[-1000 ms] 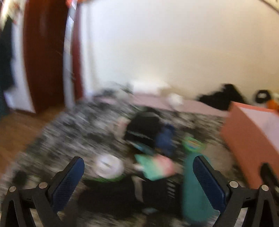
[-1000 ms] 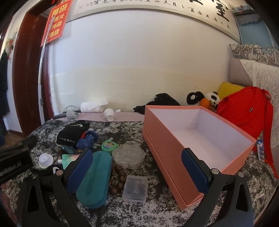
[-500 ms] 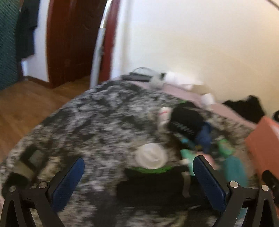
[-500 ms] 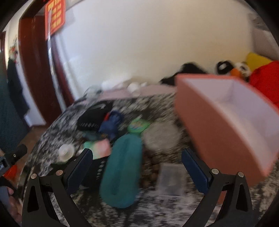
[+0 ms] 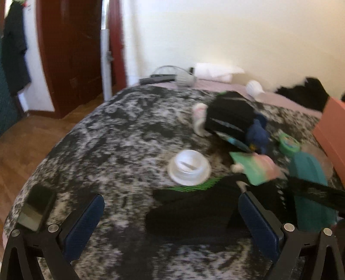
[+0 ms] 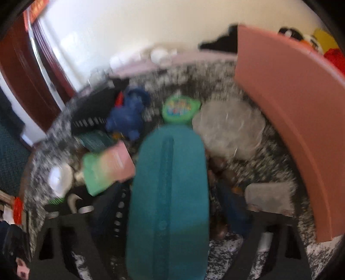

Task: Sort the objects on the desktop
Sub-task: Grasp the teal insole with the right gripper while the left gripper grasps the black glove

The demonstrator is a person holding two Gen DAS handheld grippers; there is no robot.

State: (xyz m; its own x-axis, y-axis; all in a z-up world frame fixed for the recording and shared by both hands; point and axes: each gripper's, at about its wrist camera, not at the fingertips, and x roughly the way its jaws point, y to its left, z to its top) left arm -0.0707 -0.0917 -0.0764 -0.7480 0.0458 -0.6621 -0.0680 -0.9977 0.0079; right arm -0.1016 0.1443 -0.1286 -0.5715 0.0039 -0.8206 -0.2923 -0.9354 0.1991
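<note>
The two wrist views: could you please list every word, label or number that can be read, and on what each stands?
None can be read.
Red sign by the door: cut off, blurred.
Round green lid: coloured print, smeared.
Pink-and-green box: blurred print.
Black cloth: pale marks, not legible.

A long case [image 6: 170, 193] lies mid-bed, box [image 6: 286, 120] to its right, a round tub [image 6: 59, 178], seemingly, to its left.
</note>
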